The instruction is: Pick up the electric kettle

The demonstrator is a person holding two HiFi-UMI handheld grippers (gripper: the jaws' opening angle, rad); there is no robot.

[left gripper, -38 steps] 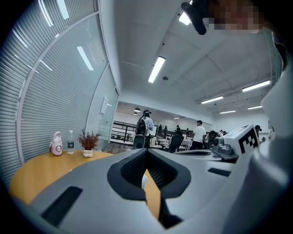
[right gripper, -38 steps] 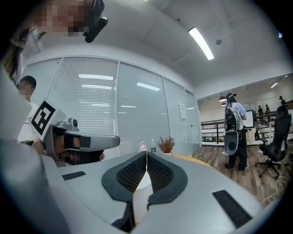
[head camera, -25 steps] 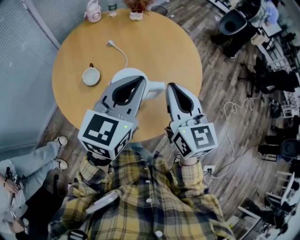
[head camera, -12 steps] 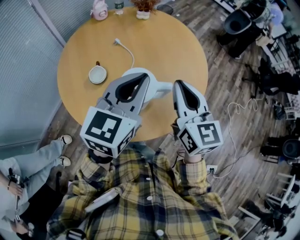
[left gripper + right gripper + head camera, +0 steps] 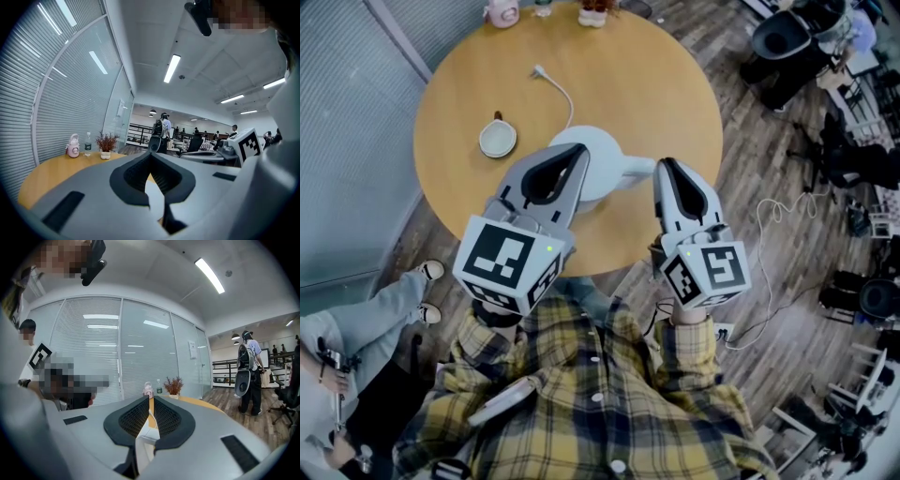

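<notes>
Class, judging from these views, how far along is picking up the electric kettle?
Done: the right hand-held gripper is shut on the kettle by its handle, white between its pads. In hand: the left hand-held gripper hovers over the kettle's body, gripping nothing. Left: the lift itself; the kettle appears to rest on the table, cord trailing behind.

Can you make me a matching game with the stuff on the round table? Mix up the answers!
Things: 1 electric kettle; 2 cup; 3 plug.
Places: A lying on the table at the end of a white cord; B handle gripped in the right gripper's jaws; C standing left of the kettle.
Pairs: 1-B, 2-C, 3-A.
</notes>
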